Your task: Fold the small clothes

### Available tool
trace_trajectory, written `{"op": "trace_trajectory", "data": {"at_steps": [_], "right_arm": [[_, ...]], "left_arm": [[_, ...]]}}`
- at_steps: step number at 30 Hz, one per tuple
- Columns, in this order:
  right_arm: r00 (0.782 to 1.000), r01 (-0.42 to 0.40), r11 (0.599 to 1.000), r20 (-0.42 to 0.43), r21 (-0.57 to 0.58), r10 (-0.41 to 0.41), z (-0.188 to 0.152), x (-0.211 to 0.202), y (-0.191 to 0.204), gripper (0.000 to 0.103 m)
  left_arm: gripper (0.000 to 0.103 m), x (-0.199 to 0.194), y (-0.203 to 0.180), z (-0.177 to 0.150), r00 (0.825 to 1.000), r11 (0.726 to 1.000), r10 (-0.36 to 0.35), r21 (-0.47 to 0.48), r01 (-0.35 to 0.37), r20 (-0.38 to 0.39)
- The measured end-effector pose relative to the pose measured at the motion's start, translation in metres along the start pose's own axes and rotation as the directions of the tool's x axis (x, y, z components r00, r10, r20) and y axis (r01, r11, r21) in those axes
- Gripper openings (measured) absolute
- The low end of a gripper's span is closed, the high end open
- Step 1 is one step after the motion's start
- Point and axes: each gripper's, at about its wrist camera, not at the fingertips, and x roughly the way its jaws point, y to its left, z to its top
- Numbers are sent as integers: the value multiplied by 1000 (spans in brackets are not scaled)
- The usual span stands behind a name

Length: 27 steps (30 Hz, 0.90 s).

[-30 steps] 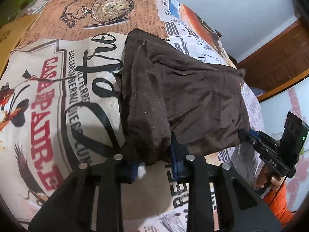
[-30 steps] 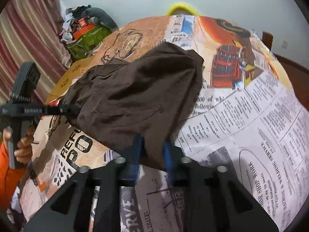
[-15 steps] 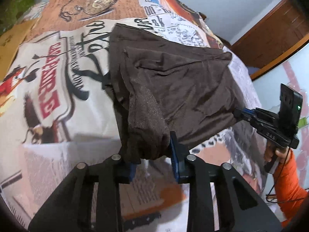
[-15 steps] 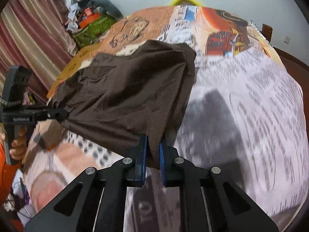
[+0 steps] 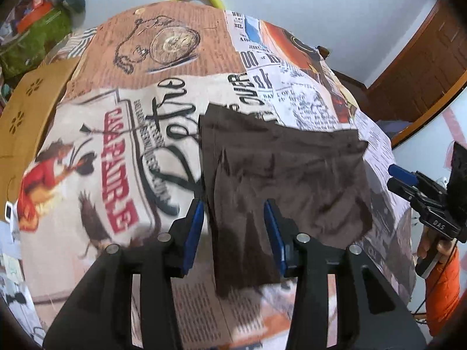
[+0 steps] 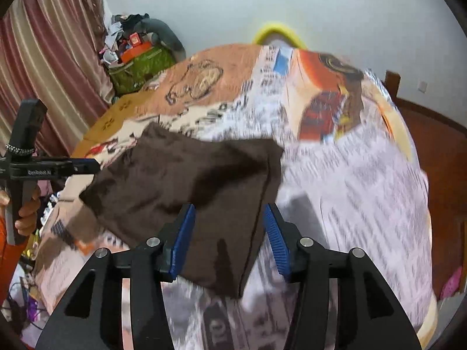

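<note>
**Both tongs open over a brown cloth**

The left tongs [image 5: 235,233] are spread wide, blue pads apart, gripping nothing. A near corner of the brown cloth [image 5: 286,175] lies between the pads, but neither pad presses on it. The right tongs [image 6: 229,239] are spread just as wide and also hold nothing; the cloth's [image 6: 186,186] other near corner sits in the gap between their blue pads.

The cloth is dark brown and lies mostly flat, with a few wrinkles, on a bed cover [image 5: 122,157] printed with newspaper text, a pocket watch drawing and red lettering. It sits toward the near edge of the cover. Parts of both views are blurred.

In the left view, the right tongs show at the far right edge, held by a hand with an orange sleeve. In the right view, the left tongs show at the far left, beside striped curtains [image 6: 43,58].
</note>
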Motion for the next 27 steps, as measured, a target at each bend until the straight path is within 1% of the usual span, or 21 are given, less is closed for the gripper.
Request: {"op": "trace_trajectory", "data": {"at_steps": [3,6,7,8,9,10,11,12,13,14,16,18,21,24,27], "right_arm": [[1000,-8,999,16,-42,9,15,12,6,46],[999,-7,996,39,-93,11,29,24,10,46],[1000,-7,995,28,-102,10,33,30,10,46],[1000,-10,994,18,-107,12,34,34,10,46],[1000,-12,994,6,-111,13,36,40,9,46],[1000,-12,993,-4,-115,11,36,45,9,46],[1000,-16,993,-11,-119,15,36,47,7,46],[1000,-22,992,-19,-125,20,34,51,6,45],[1000,-17,991,-19,-131,14,33,54,6,41],[1000,-10,990,-20,-138,8,32,56,5,26],[999,-14,989,-31,-146,10,30,61,2,10],[1000,-21,991,-16,-135,18,28,61,-1,9],[999,-3,992,43,-122,9,27,53,-3,8],[999,18,996,51,-90,-14,28,54,-9,8],[999,46,997,31,-61,-45,28,62,-13,8]], "left_arm": [[42,17,1,11,1000,1000,-10,-1,10,-27],[42,35,-1,19,999,1000,12,13,-12,-48],[35,40,-1,20,998,1000,11,23,-10,-55],[22,43,-2,20,998,999,7,33,-6,-59],[17,46,-4,20,998,999,8,48,-5,-66],[10,47,-7,19,998,997,25,76,-20,-61],[6,46,-11,17,998,994,43,105,-38,-45],[6,44,-13,16,998,991,54,128,-50,-32],[5,40,-16,15,998,987,58,149,-56,-9],[5,35,-18,15,999,985,50,163,-51,13],[5,27,-22,18,998,984,40,174,-48,46],[5,22,-25,23,997,983,33,177,-45,71],[5,27,-30,32,994,979,65,186,-81,91],[5,49,-23,39,993,982,100,156,-109,64],[5,64,-10,39,995,991,93,92,-95,24]]}}
